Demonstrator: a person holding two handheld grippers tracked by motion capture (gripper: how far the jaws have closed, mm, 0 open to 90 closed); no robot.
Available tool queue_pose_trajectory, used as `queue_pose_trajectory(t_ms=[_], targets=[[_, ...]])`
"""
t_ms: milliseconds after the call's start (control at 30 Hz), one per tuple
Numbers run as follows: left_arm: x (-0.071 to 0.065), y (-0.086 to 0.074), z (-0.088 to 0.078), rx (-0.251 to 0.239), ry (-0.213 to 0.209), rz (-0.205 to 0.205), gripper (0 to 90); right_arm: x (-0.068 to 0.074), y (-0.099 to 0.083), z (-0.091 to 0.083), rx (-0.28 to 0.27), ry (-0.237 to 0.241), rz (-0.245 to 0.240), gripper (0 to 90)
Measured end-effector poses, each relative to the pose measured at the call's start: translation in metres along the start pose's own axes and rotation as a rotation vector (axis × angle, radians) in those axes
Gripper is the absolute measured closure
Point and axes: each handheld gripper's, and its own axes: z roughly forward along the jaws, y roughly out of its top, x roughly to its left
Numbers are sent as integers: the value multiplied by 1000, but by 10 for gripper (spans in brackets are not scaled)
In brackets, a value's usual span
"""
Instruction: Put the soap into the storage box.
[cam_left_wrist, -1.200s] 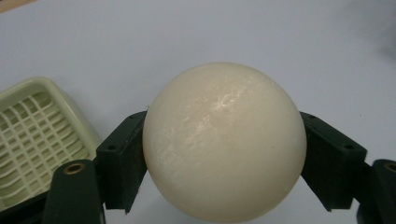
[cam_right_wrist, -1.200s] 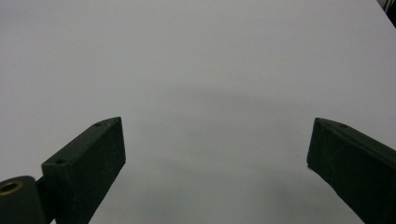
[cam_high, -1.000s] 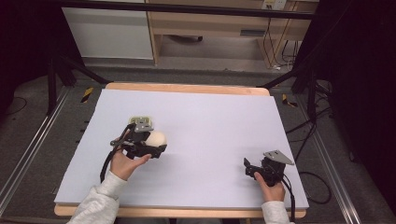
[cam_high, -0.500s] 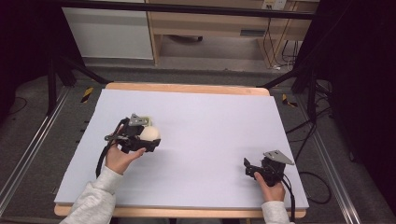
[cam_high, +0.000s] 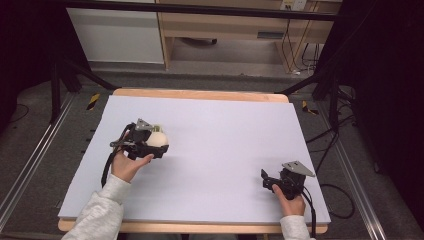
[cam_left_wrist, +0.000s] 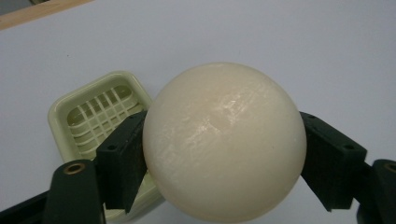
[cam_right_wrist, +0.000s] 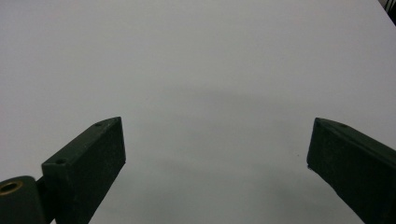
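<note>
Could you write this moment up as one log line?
left tool: shut on cream ball | green grid tray: behind ball | right tool: open, above white table

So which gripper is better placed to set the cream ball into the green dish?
Left. The left gripper already clamps the cream ball right beside the green dish. The right gripper sits open, far off near the table's right edge.

A lab: white-topped table (cam_high: 210, 150), black frame legs (cam_high: 57, 82), loose cables (cam_high: 325, 145) on grey floor.

The left gripper (cam_high: 159, 145) (gripping the ball (cam_high: 158, 138)) has drifted left.
</note>
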Motion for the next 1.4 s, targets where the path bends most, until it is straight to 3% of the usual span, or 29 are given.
queue_pose_trajectory(t_ms=[467,733,1400], targets=[[22,-3,2,5,38,-45,238,0,0,-1,-5,4,3,48],[29,-3,6,23,54,-46,238,0,0,0,-4,0,1,48],[46,-3,30,49,69,-67,238,0,0,0,-3,-2,-5,49]])
